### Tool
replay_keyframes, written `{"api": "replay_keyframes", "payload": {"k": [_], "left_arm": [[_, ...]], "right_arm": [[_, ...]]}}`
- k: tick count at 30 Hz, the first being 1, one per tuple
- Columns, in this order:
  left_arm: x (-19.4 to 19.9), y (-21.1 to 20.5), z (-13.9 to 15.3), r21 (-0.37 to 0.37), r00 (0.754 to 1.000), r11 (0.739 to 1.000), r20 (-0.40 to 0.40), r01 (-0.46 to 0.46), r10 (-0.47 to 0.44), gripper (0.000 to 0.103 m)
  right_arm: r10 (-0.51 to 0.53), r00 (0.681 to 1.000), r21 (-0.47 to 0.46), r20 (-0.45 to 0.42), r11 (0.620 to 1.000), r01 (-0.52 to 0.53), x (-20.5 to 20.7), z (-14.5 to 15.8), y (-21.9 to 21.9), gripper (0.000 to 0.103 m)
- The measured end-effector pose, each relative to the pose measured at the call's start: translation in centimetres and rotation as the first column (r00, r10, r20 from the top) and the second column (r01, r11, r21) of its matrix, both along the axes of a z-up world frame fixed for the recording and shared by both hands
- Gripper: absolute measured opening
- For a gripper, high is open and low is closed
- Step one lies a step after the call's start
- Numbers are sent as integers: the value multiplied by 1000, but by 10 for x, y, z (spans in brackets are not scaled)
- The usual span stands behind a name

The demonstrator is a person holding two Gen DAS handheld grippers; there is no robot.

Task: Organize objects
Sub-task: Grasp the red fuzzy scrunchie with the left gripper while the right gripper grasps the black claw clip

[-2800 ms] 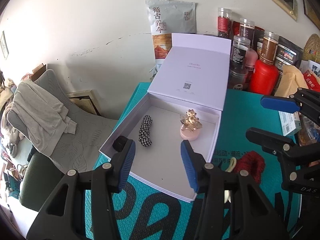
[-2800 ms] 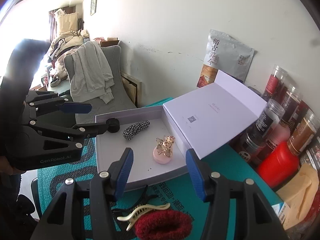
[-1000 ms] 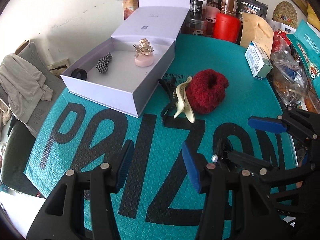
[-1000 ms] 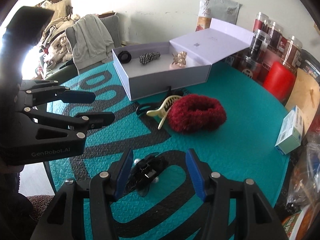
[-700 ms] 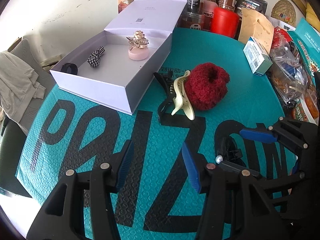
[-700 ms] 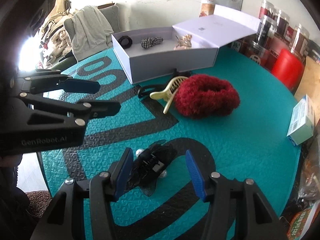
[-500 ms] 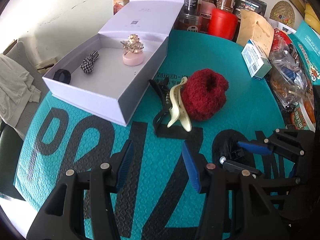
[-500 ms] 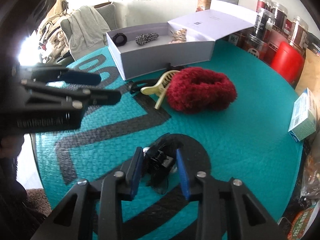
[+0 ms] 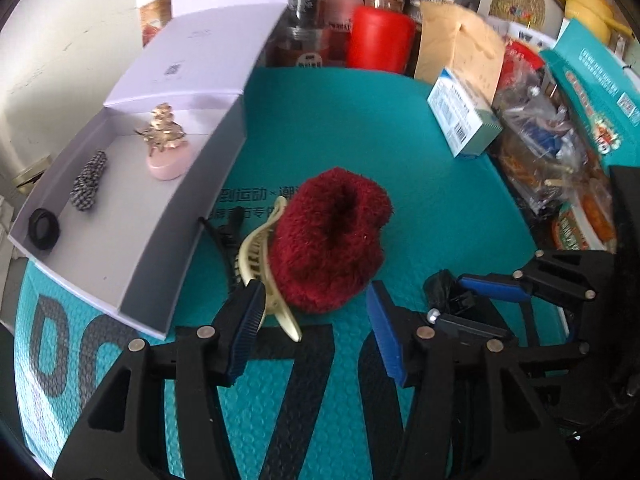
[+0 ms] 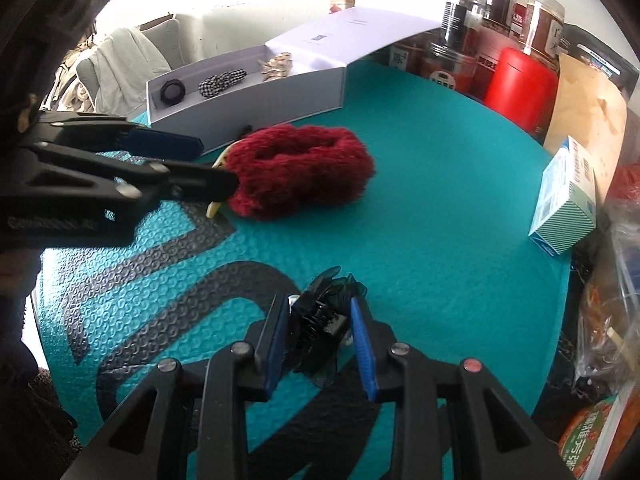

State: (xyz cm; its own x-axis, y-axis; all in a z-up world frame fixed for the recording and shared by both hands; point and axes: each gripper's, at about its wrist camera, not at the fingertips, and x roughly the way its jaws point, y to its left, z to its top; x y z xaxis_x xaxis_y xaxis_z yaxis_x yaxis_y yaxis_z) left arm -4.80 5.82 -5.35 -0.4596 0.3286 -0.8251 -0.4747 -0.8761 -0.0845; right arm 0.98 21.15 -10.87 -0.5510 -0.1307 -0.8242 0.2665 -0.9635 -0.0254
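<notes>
Daylight blew out the upper left of your right wrist view; both views bent strongly at their dark rims, and your left wrist view looked slightly motion-blurred.

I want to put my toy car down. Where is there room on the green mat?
The widest bare patch of mat lies between the red fuzzy scrunchie, the red canister and the small striped box. It is crowded beside the white box, where the cream claw clip lies, and along the mat's back and right edges, packed with jars and bags.
</notes>
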Motion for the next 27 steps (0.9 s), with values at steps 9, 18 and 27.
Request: {"api": "replay_keyframes", "payload": {"k": [9,18,27], "left_arm": [[-37,31,-18,-31,999,999,40,34,-33,60],[-44,58,-27,-68,1000,997,-10,24,-25,50],[-23,57,-23,-56,1000,998,-8,8,-8,39]], "right_arm": [[-19,1000,-25,5,1000,19,-14,-3,18,31],[-43,999,-54,-3,998,43,-8,-4,31,31],[-69,998,-80,-8,994,68,5,-4,37,31]]}}
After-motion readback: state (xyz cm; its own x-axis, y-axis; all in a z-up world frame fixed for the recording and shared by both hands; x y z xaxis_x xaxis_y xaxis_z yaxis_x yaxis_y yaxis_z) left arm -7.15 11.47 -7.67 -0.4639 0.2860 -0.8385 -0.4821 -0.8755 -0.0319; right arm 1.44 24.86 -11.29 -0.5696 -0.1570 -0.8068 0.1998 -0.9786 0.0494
